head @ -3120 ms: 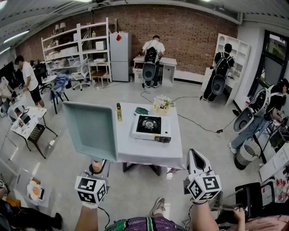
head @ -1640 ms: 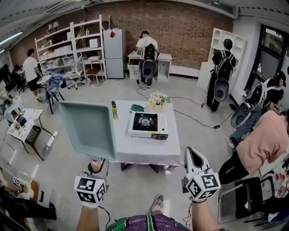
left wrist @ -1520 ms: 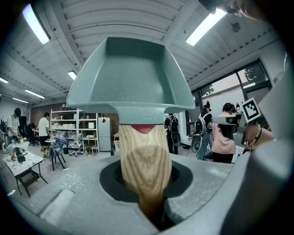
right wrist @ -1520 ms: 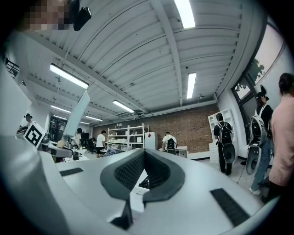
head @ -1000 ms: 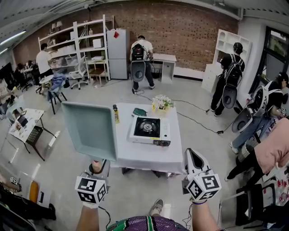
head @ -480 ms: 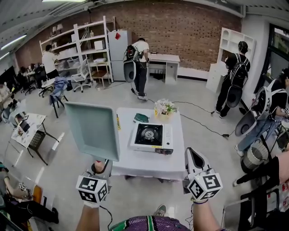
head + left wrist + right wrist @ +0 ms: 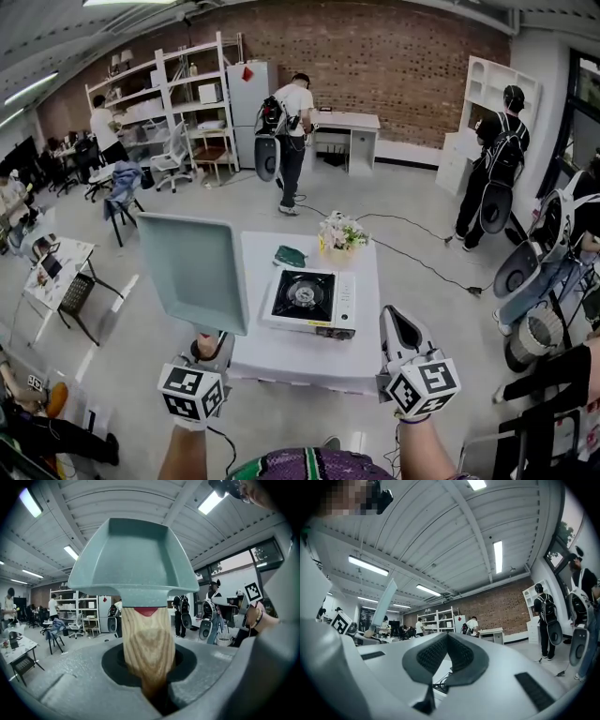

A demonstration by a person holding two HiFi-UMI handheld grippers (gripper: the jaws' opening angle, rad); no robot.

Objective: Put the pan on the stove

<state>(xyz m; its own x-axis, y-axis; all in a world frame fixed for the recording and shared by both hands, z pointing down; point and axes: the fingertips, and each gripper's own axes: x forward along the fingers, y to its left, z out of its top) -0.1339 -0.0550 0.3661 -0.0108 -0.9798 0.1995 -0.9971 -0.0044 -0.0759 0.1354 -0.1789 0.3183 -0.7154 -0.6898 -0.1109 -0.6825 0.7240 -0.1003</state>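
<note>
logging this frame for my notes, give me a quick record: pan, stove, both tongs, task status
pan: square teal pan, raised in the air by its wooden handle
left tongs: shut on the wooden handle
right tongs: shut, nothing between them
stove: on the white table, burner bare
task status: pan not yet on the stove

No legible txt, labels, nos. in any view.
</note>
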